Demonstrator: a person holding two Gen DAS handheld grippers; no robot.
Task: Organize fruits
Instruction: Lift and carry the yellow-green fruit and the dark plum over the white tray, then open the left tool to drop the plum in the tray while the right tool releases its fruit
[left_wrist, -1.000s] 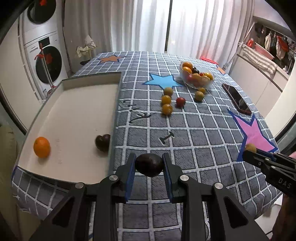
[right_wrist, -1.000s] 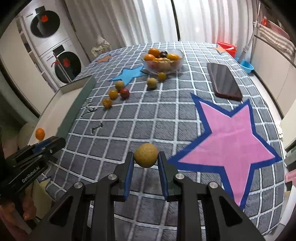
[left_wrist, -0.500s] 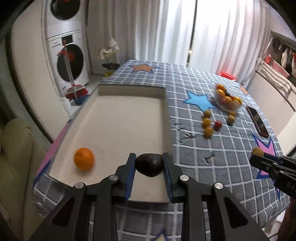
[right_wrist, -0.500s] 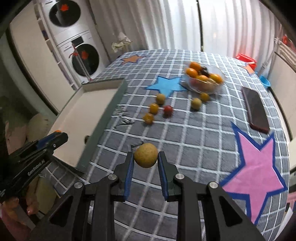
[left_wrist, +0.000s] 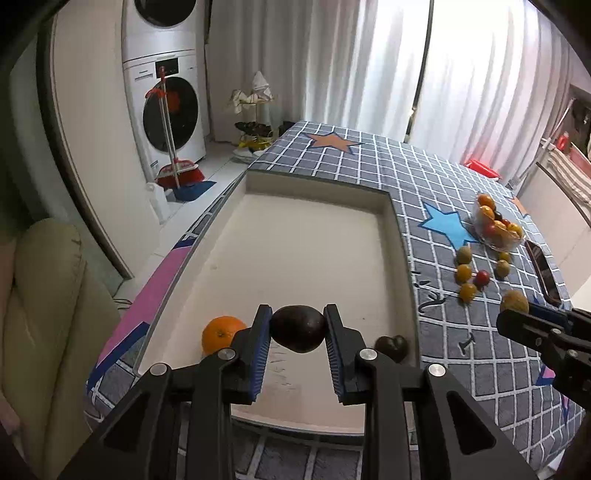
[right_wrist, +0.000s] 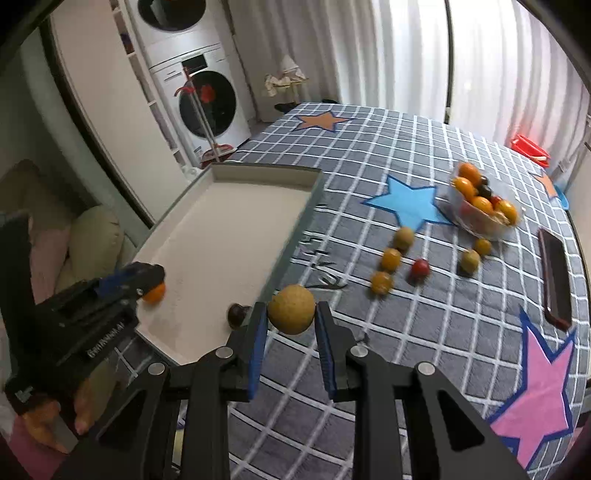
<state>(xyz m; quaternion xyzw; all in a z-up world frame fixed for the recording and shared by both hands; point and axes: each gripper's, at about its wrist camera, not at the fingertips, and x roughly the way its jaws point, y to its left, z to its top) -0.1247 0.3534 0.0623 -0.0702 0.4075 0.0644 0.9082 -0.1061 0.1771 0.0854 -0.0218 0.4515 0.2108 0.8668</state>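
Note:
My left gripper (left_wrist: 298, 328) is shut on a dark brown avocado-like fruit (left_wrist: 298, 328), held above the near end of a white tray (left_wrist: 317, 188). In the tray lie an orange (left_wrist: 221, 332) and a dark fruit (left_wrist: 392, 345). My right gripper (right_wrist: 291, 312) is shut on a tan round fruit (right_wrist: 291, 309) above the checked cloth, just right of the tray (right_wrist: 266, 171). It also shows in the left wrist view (left_wrist: 517, 314). Several loose yellow fruits (right_wrist: 390, 258) and a red one (right_wrist: 420, 266) lie near a glass bowl of fruit (right_wrist: 480, 206).
A dark phone (right_wrist: 554, 273) lies at the table's right edge. A beige armchair (left_wrist: 40, 332) stands left of the table. Stacked washing machines (left_wrist: 166, 110) and a broom stand behind; curtains hang at the back.
My left gripper has carried the dark fruit leftward over the tray. My right gripper has moved left with the tan fruit, close to the tray's right wall.

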